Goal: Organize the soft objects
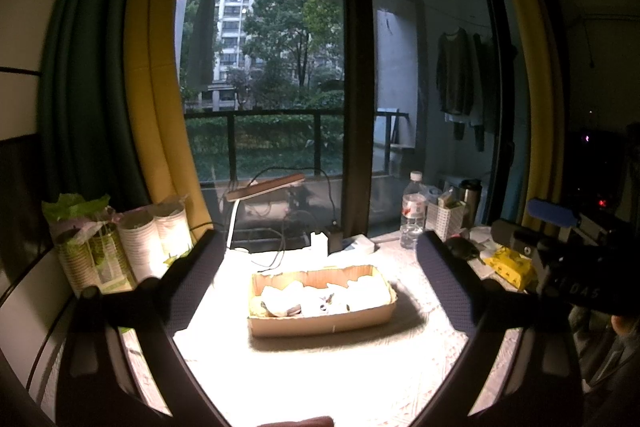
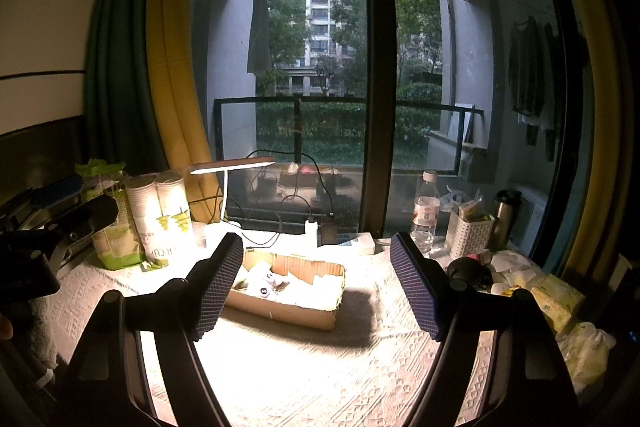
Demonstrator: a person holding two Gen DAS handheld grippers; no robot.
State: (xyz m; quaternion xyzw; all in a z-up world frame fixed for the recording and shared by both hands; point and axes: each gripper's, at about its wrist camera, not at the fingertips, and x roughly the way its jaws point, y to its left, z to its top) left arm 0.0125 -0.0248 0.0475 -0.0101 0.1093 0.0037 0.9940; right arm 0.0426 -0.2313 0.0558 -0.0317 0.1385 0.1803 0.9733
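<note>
Your left gripper [image 1: 320,267]: jaws spread, holding nothing, above the table [image 1: 320,379] | your right gripper [image 2: 316,283]: jaws spread, likewise empty | cardboard box [image 1: 320,323]: on the table, just beyond both grippers, holding pale soft objects [image 1: 320,297] | desk lamp [image 2: 234,166]: lit, behind the box.

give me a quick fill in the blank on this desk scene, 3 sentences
1. The white soft objects lie inside a shallow ____ box.
2. Both the left gripper and the right gripper are ____ and hold nothing.
3. The desk lamp stands between the paper cup sleeves and the clear plastic water ____.

Missing words: cardboard; open; bottle
</note>
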